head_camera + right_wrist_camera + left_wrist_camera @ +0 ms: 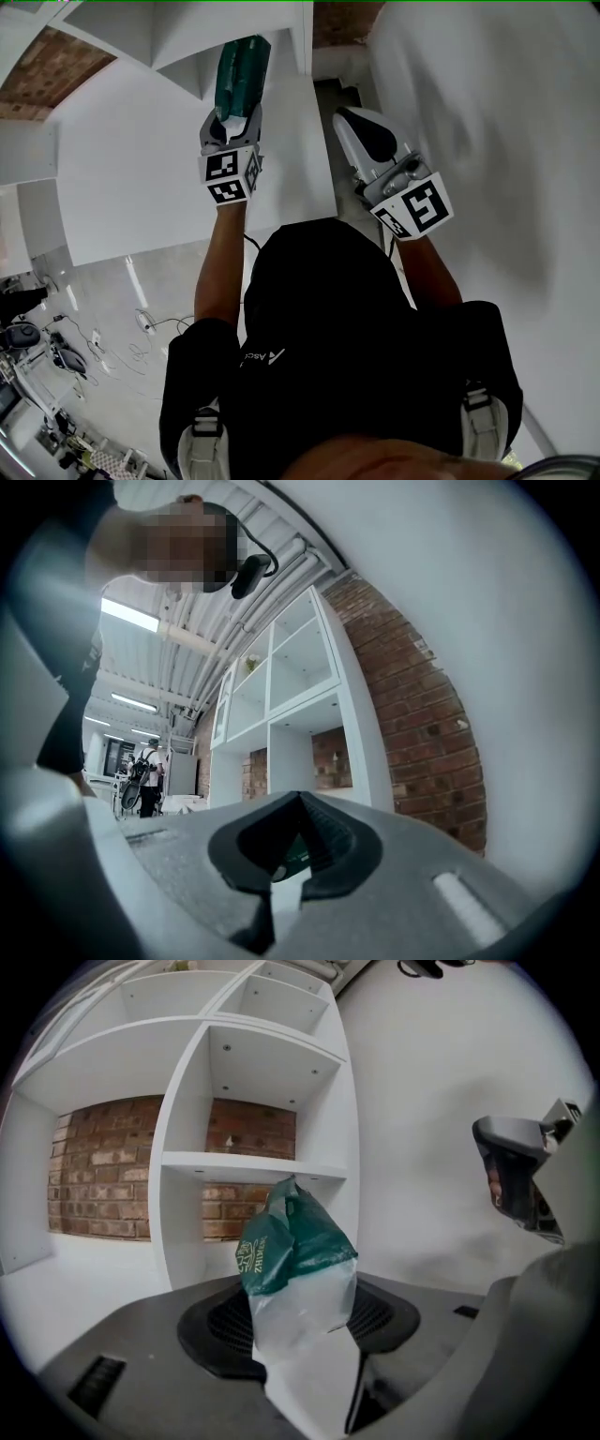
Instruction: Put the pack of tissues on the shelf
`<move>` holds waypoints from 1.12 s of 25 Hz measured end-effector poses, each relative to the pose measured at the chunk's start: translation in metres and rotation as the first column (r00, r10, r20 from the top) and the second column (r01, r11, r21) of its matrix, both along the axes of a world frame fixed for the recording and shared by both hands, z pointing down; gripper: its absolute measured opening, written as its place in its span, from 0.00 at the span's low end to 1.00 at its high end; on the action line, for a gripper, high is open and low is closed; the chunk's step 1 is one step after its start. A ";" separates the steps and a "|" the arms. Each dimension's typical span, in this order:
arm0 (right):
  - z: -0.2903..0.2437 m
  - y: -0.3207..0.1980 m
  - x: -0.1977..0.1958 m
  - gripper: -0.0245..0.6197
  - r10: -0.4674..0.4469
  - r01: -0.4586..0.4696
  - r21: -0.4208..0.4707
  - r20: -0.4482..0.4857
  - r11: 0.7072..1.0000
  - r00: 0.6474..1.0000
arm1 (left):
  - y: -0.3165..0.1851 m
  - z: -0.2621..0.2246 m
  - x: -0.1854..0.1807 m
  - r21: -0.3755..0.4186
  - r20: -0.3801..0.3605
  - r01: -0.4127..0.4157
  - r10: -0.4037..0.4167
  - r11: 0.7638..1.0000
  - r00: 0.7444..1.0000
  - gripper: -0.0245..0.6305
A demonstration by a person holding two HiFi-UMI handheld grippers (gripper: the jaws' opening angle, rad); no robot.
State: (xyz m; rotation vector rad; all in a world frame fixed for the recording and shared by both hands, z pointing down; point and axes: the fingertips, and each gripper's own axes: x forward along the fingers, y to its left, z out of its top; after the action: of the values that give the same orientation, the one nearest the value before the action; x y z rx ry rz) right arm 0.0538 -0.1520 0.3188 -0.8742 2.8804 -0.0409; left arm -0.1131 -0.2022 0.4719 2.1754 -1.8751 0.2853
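The pack of tissues (pixel 241 70) is a soft plastic pack with a green top and a white lower part. My left gripper (pixel 232 124) is shut on its white end and holds it up in front of the white shelf unit (pixel 178 42). In the left gripper view the pack (pixel 298 1255) stands upright between the jaws, before the shelf's (pixel 251 1162) right-hand column of compartments. My right gripper (pixel 366 131) hangs to the right of the pack, near the white wall, shut and holding nothing. In the right gripper view its jaws (pixel 298 803) meet, with a bit of green showing behind them.
A brick wall (pixel 98 1180) shows through the open back of the shelf. A plain white wall (pixel 487 141) runs along the right. A low white surface (pixel 141 178) lies below the shelf. Cables and gear (pixel 56 352) lie on the floor at lower left. A person (pixel 148 778) stands far off.
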 end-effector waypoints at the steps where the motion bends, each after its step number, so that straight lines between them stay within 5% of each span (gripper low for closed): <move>1: 0.001 -0.004 0.001 0.04 0.002 -0.002 -0.002 0.001 1.000 1.000 | -0.005 0.004 0.000 -0.008 0.001 0.002 -0.002 1.000 1.000 0.41; 20: 0.021 -0.058 0.010 0.04 0.108 -0.111 -0.043 -0.058 0.993 0.992 | -0.104 0.091 -0.032 -0.213 0.069 0.110 -0.098 0.971 0.993 0.42; 28: 0.022 -0.064 0.002 0.04 0.125 -0.128 -0.051 -0.058 0.991 0.990 | -0.112 0.098 -0.032 -0.218 0.042 0.087 -0.079 0.972 0.996 0.48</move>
State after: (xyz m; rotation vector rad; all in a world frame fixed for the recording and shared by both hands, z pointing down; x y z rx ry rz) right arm 0.0561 -0.2164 0.3410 -1.0824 2.8793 -0.0840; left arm -0.1450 -0.3142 0.5704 1.9531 -1.8487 0.4902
